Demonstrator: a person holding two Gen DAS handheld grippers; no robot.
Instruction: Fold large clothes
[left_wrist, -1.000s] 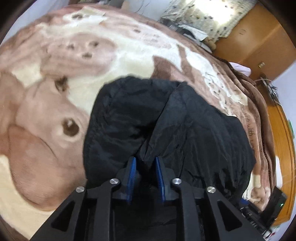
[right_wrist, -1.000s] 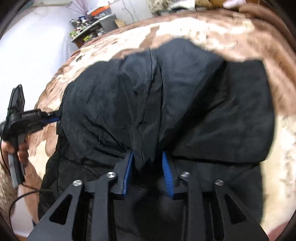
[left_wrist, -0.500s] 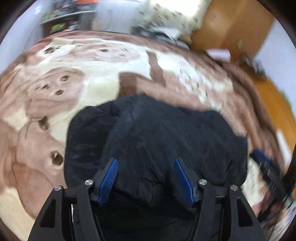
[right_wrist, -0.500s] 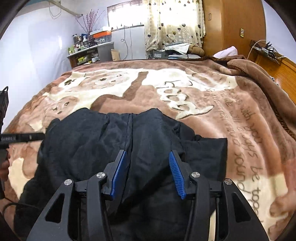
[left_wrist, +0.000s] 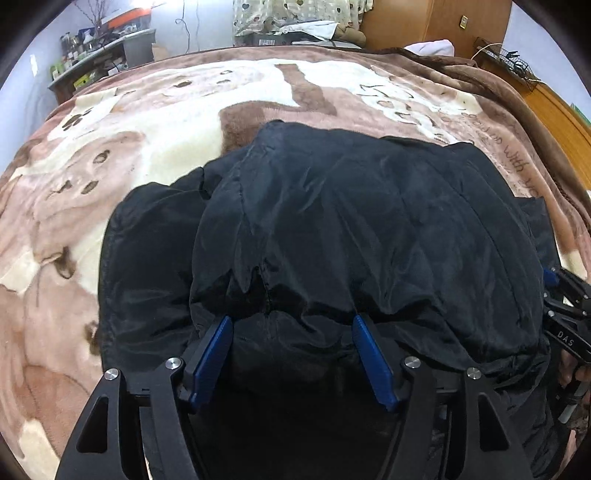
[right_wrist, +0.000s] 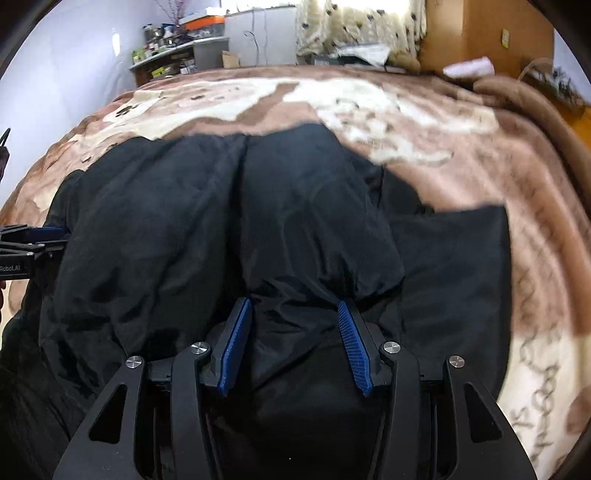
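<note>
1. The left gripper (left_wrist: 291, 325) has just been opening; its jaws stand wide, with the folded edge of the black coat (left_wrist: 351, 221) between them but not pinched.
2. The right gripper (right_wrist: 291, 310) has also been opening a little; its jaws gape over the same edge and hold nothing.
3. Judged step: letting go after a fold. Lift both grippers straight off so the pads don't drag the top layer back.
4. The coat lies folded on the blanket (left_wrist: 155, 155), its long axis running left to right, its fold line nearest the grippers.
</note>
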